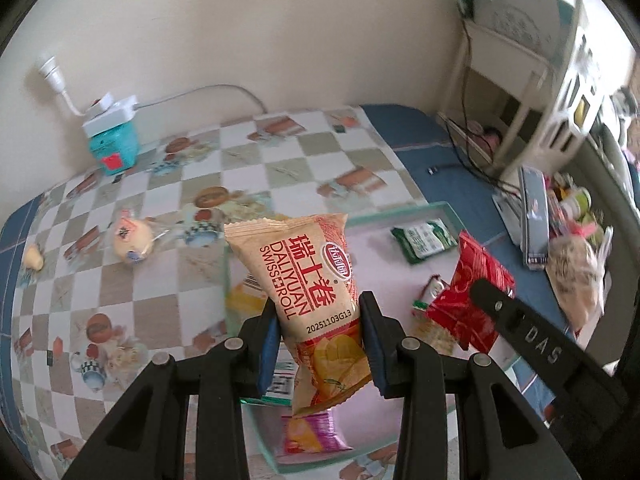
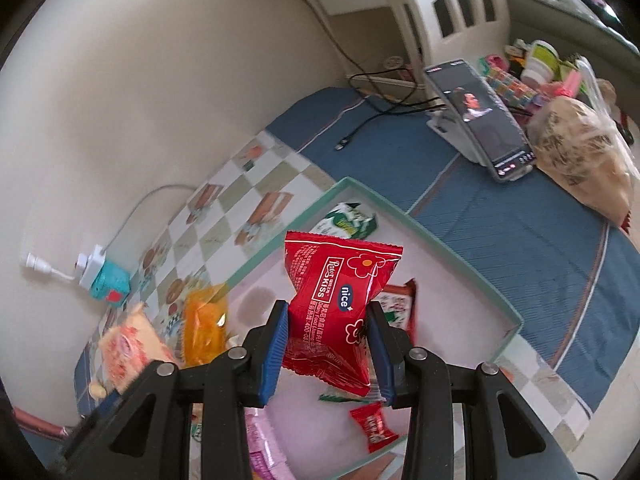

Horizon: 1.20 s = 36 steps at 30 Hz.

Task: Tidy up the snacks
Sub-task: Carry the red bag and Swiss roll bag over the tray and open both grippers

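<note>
Swiss roll pack [image 1: 316, 304], between left claw's blue pads [image 1: 267, 350]: beige, red lettering. Pack [image 2: 340, 308] in right claw: red. Tray [image 2: 452, 240] beneath: teal rim. Cloth [image 1: 160, 184] beyond: checked.

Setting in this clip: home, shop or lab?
Most likely a home, perhaps a living or dining corner. A checked tablecloth with food prints covers the table, a phone stands propped playing video, and a white shelf unit sits against the wall.

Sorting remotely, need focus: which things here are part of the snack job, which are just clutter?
Job:
- Swiss roll packet, in left tongs
- red packet, in right tongs
- tray
- green packet

Clutter:
- phone
- power adapter
- cable
</note>
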Available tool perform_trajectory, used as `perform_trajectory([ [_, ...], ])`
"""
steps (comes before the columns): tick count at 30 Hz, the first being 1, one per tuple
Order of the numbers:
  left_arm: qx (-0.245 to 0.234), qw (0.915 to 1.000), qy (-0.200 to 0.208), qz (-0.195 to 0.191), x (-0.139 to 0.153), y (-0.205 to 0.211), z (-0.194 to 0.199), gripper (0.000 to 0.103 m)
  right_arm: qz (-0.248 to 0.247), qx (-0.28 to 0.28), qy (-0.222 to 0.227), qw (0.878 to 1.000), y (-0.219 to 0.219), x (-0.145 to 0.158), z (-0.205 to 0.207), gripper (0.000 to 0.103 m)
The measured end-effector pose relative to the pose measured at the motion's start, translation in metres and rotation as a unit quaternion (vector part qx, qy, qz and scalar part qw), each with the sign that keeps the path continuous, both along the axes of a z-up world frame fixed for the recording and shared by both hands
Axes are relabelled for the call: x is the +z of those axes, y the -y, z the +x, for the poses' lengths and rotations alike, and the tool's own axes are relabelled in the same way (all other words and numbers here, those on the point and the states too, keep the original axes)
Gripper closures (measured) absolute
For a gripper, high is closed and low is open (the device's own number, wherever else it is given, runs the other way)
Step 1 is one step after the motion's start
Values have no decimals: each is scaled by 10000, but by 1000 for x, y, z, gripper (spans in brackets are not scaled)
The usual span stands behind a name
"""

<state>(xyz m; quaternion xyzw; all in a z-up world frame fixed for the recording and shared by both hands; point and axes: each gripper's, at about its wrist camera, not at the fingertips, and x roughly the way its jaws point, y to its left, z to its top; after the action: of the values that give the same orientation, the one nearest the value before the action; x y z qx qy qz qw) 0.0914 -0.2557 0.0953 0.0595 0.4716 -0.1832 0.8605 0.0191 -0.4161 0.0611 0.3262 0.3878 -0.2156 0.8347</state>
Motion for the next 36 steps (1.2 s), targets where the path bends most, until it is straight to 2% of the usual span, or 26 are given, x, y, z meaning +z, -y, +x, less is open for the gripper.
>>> perform_trajectory([
  [5,24,10000,-53,49,-8,6,1,64,34,-73,-25,10000,9,-1,-3,62],
  [22,-46,9997,-166,190,-23,17,3,62,75,307,-333,9989,-3,-14,13,59],
  [25,-21,9996,-116,250,-22,17,3,54,34,252,-380,9990,-2,-13,12,57],
  [28,47,9997,-166,191,-21,11,5,52,30,187,-445,9988,1,-14,11,45],
  [31,150,9996,-148,170,-17,4,7,51,-11,217,-525,9984,-1,-15,13,43],
  [32,214,9996,-145,151,-15,0,9,46,-26,242,-552,9982,-2,-16,14,39],
  [33,285,9994,-152,131,-14,-5,11,35,-56,275,-594,9978,-4,-16,15,33],
  [35,457,9988,-145,132,-12,-14,14,27,-143,323,-680,9971,-6,-17,17,26],
  [36,622,9978,-133,172,-11,-22,18,27,-199,356,-731,9965,-8,-18,18,23],
])
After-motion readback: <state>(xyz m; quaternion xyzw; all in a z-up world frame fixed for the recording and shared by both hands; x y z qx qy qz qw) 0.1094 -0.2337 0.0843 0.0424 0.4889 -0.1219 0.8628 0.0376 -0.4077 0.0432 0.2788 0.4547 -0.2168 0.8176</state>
